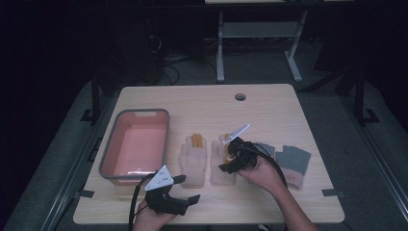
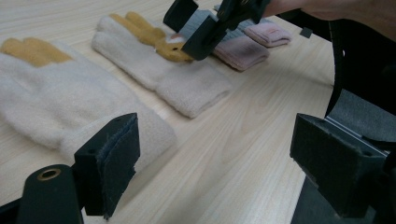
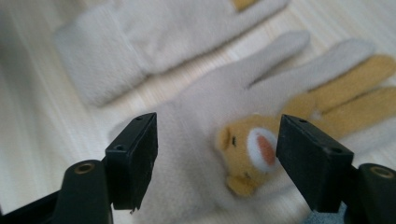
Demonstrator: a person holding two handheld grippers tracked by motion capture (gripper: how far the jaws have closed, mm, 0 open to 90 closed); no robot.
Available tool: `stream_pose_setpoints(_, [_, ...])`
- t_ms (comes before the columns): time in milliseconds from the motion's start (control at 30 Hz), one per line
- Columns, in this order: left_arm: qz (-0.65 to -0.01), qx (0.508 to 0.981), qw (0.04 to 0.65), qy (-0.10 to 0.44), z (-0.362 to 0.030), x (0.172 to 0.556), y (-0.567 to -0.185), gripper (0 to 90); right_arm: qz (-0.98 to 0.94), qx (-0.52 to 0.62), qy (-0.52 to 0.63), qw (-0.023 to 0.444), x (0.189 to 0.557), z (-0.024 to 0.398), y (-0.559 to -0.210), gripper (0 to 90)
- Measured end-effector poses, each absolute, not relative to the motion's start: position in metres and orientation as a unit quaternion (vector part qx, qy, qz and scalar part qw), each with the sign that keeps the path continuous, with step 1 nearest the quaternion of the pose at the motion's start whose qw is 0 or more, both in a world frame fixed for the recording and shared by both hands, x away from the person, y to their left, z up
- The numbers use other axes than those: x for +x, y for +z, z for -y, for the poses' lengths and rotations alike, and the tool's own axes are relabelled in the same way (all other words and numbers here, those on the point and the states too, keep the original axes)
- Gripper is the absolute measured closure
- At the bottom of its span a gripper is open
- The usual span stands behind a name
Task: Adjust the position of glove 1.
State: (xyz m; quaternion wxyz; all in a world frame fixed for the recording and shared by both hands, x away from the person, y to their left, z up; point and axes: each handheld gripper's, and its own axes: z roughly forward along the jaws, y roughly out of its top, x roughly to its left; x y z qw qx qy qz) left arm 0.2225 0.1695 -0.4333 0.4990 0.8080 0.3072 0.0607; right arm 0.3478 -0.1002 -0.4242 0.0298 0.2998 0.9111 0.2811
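The bear glove (image 1: 222, 161), cream with tan fingers and a small bear face, lies flat mid-table, right of its twin glove (image 1: 193, 155). The right gripper (image 1: 232, 156) hovers over it, jaws spread wide; best lower squarely and pinch the thick knit. The left gripper (image 1: 185, 188) waits near, also open

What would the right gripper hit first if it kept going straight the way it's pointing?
Probably the cream glove with the bear face, lying between the right gripper's open jaws; depth is unclear.
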Motion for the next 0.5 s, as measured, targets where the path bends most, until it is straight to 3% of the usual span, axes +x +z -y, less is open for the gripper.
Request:
stream_pose_setpoints(300, [-0.307,0.809,0.497,0.060,-0.168,0.222,-0.433,16.1,-0.911,0.317,0.263,0.027,0.360,0.100,-0.437,33.1])
stream_pose_setpoints(500, [-0.306,0.810,0.497,0.064,-0.169,0.222,-0.433,16.1,-0.911,0.326,0.250,0.036,0.364,0.099,-0.443,43.5])
